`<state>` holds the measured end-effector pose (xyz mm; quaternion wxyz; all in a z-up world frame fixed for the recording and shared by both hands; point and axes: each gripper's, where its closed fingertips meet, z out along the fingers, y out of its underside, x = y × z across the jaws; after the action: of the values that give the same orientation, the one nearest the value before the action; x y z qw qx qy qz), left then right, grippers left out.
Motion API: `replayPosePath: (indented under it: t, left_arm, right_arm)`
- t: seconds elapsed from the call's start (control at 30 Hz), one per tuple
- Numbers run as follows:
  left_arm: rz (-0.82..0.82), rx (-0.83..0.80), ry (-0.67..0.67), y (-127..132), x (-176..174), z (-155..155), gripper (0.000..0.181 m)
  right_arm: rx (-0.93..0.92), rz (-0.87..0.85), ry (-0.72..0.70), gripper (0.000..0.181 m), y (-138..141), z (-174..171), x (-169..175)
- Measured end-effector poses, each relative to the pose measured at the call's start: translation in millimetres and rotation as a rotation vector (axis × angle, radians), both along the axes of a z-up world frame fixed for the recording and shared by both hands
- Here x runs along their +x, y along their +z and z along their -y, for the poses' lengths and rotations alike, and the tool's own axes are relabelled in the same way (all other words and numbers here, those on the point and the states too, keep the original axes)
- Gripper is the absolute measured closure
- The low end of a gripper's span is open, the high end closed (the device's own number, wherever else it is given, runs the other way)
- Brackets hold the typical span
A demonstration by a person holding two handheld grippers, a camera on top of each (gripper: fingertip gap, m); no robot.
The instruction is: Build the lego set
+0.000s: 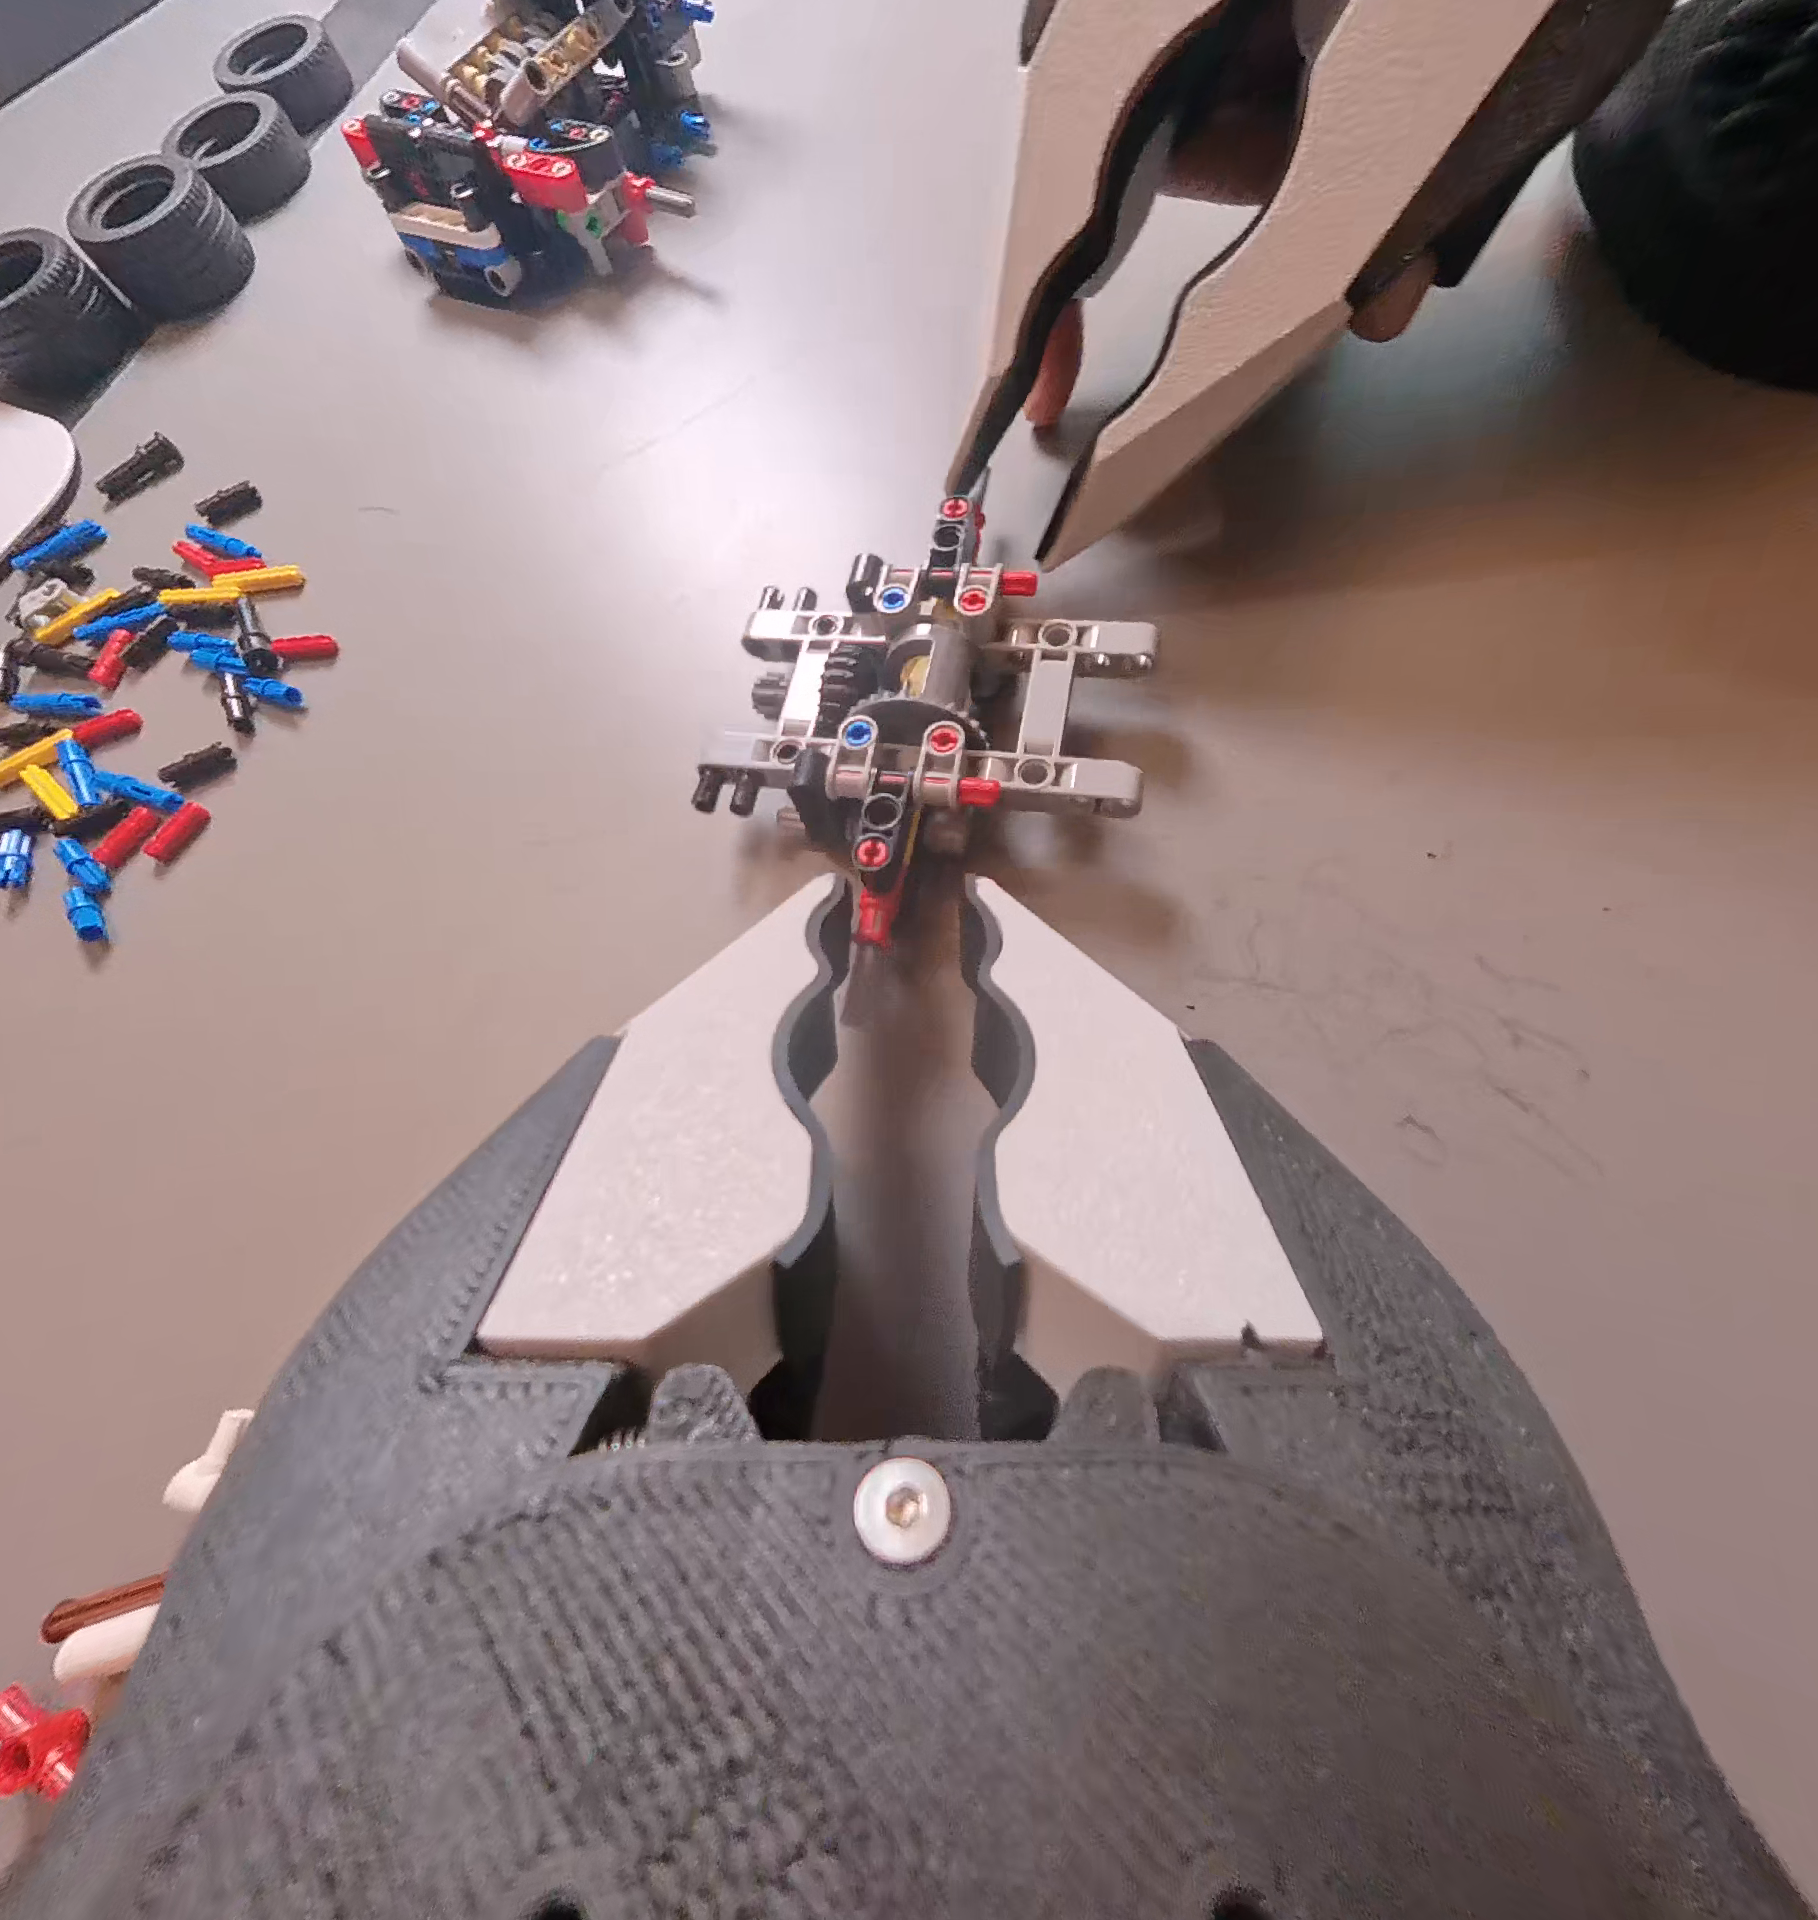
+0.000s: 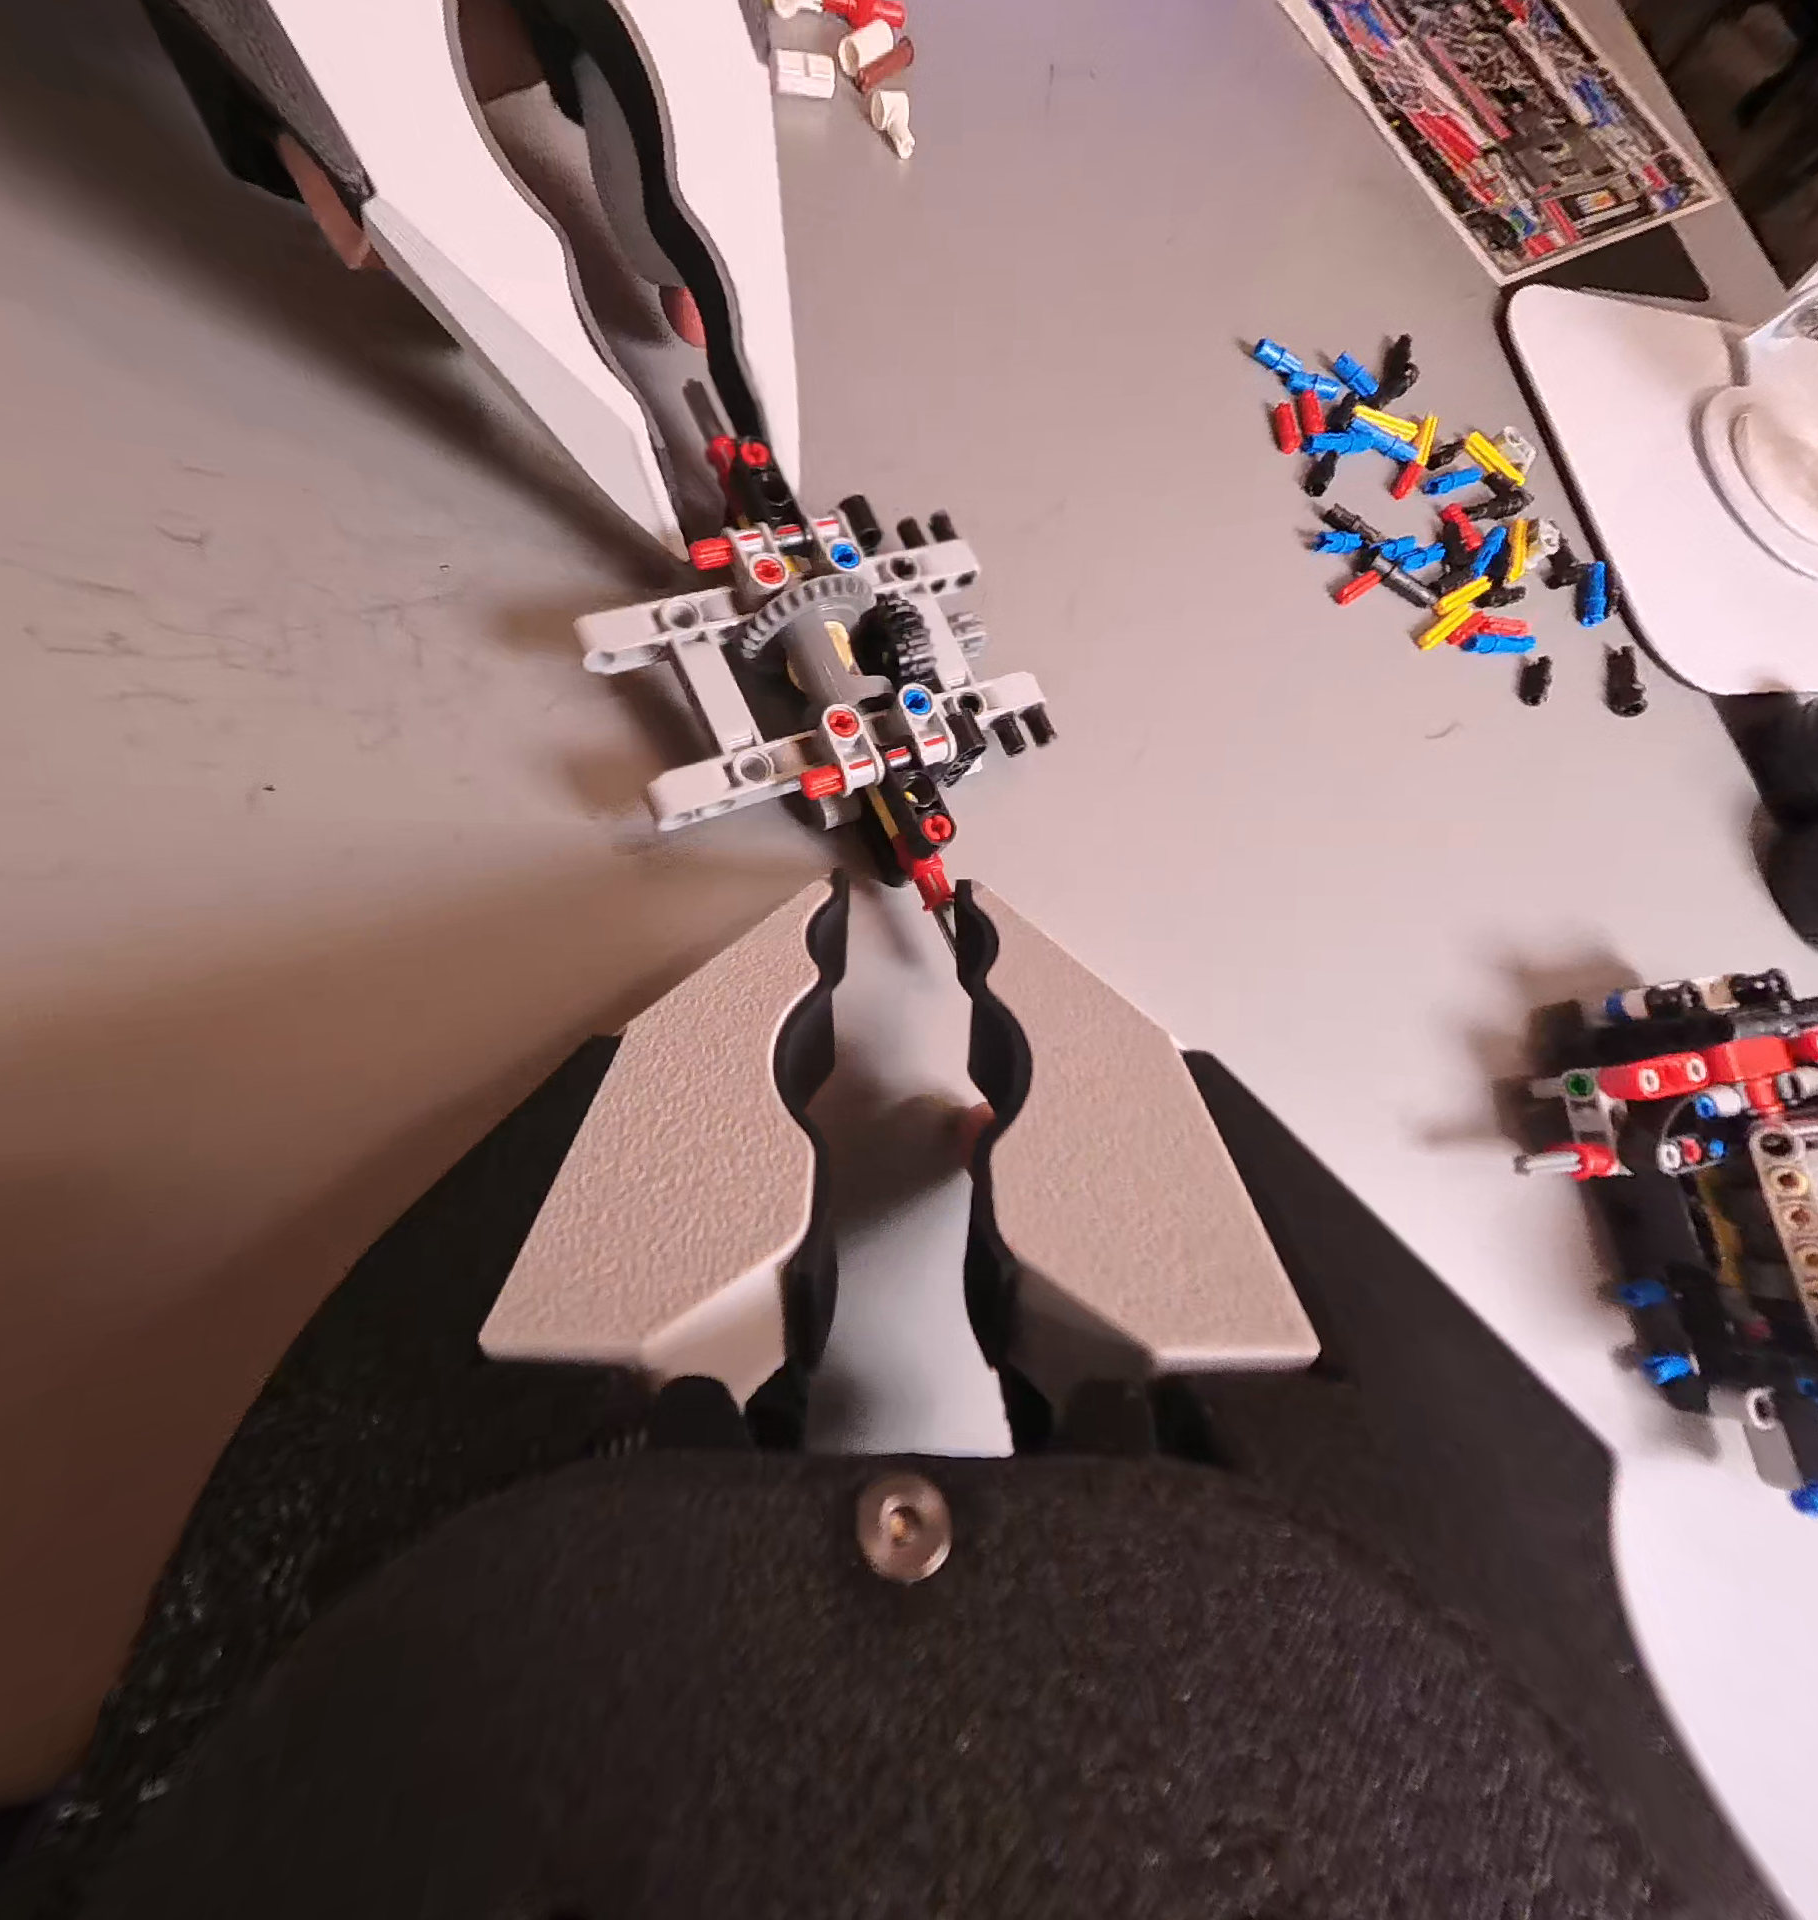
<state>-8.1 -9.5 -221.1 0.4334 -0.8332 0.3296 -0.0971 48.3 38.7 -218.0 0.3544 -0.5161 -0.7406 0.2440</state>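
Observation:
A grey Lego frame with gears and red, blue and black pins (image 1: 926, 686) lies flat on the table between my two grippers; it also shows in the right wrist view (image 2: 811, 665). A thin axle with a red end sticks out of each side. My left gripper (image 1: 905, 883) is open by a narrow gap, with one axle end (image 1: 874, 920) lying between its fingertips, not pinched. My right gripper (image 2: 900, 885) is open at the opposite side, with the other axle end (image 2: 931, 883) beside its right fingertip. Each gripper faces the other (image 1: 1009, 520) (image 2: 733, 499).
A pile of loose blue, yellow, red and black pins (image 1: 126, 675) (image 2: 1435, 509) lies beside a white tray (image 1: 1, 488) (image 2: 1663, 468). A larger built module (image 1: 531, 156) (image 2: 1736, 1195), black tyres (image 1: 157, 218) (image 2: 1809, 748), a printed sheet (image 2: 1507, 114) and stray pieces (image 1: 32, 1756) sit around. Left tips to right tips: about 8 cm. The left gripper is farther from the larger built module (image 1: 531, 156), some 25 cm, than the right, some 15 cm. Seen from the right wrist view (image 2: 1688, 1087) as well.

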Motion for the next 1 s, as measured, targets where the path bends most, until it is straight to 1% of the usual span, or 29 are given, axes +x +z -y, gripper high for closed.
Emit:
replayPosePath:
  t: [0.1,0.17,0.27,0.33,0.43,0.5,0.6,0.67,0.73,0.83,0.93,1.0]
  left_arm:
    - [0.011,-0.001,-0.008,1.0,0.7,0.8,0.169]
    - [0.011,0.003,-0.009,1.5,0.4,0.9,0.175]
    - [-0.017,0.025,-0.046,1.2,2.9,3.2,0.176]
    - [-0.052,0.068,-0.078,2.6,5.0,3.8,0.176]
    - [-0.104,0.133,-0.126,4.7,7.5,4.7,0.176]
    - [-0.130,0.142,-0.121,3.6,4.4,3.8,0.176]
    - [-0.112,0.115,-0.085,2.0,-0.9,1.1,0.175]
    - [-0.099,0.110,-0.049,3.0,-6.3,-2.3,0.174]
    - [-0.078,0.107,-0.015,5.0,-11.3,-4.9,0.166]
    - [-0.054,0.096,0.042,6.8,-19.9,-8.9,0.159]
    - [-0.029,0.084,0.065,7.6,-22.8,-10.0,0.157]
    - [-0.023,0.082,0.068,7.9,-22.6,-9.9,0.156]
  right_arm:
    - [0.028,0.027,0.029,0.164,-2.1,-4.6,-3.6]
    - [0.061,0.049,0.046,0.160,-3.0,-9.5,-6.1]
    - [0.054,0.098,0.102,0.155,-6.1,-7.2,-7.8]
    - [0.028,0.118,0.139,0.158,-7.3,-3.1,-9.2]
    - [0.026,0.121,0.177,0.172,-6.6,1.2,-10.3]
    - [0.048,0.105,0.190,0.173,-6.2,3.5,-10.1]
    - [0.064,0.065,0.200,0.174,-3.2,8.2,-8.5]
    - [0.062,0.043,0.191,0.175,-0.3,10.0,-7.0]
    - [0.054,0.053,0.167,0.175,0.1,7.9,-3.8]
    - [0.050,0.083,0.083,0.176,-2.0,-6.4,0.9]
    - [-0.015,0.093,0.038,0.175,-3.9,-10.2,4.6]
    - [-0.022,0.088,0.031,0.176,-3.5,-9.2,5.6]
